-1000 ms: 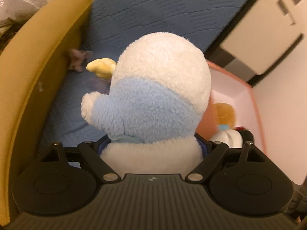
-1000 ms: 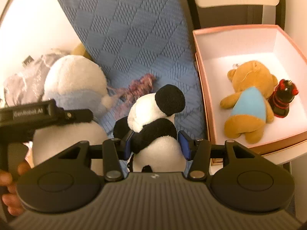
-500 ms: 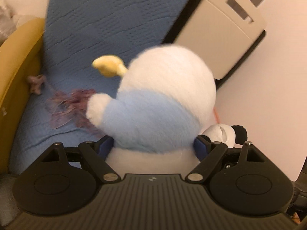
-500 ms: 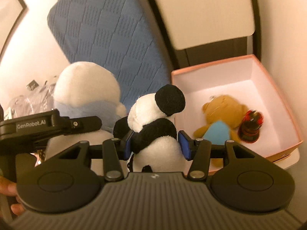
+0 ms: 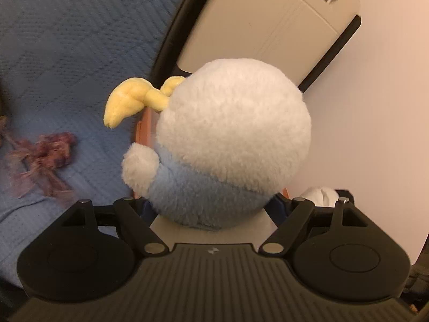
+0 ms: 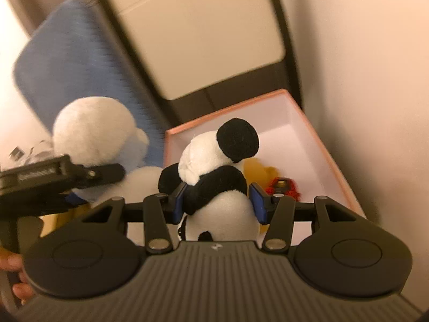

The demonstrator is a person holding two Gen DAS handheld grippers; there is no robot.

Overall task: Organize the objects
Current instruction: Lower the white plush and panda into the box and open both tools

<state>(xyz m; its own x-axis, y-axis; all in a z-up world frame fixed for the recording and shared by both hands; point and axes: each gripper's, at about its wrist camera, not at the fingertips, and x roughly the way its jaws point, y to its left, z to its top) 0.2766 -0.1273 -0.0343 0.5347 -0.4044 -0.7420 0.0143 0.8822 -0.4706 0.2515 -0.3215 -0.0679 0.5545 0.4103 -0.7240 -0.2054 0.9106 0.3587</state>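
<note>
duck plush [image 5: 228,145]: white head, light-blue body, yellow beak pointing left; upright, held aloft, back to camera
panda plush [image 6: 217,177]: black-and-white, upright, held above the box
box [image 6: 332,158]: pink rim, white inside, open
bear plush [image 6: 257,167]: tan, inside box, mostly hidden behind panda
red-black toy [image 6: 284,186]: inside box, beside bear

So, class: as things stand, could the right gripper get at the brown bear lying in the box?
Probably not yet: the right gripper is shut on the panda, so its jaws are occupied, though the box is open-topped and the brown bear lies uncovered.
</note>
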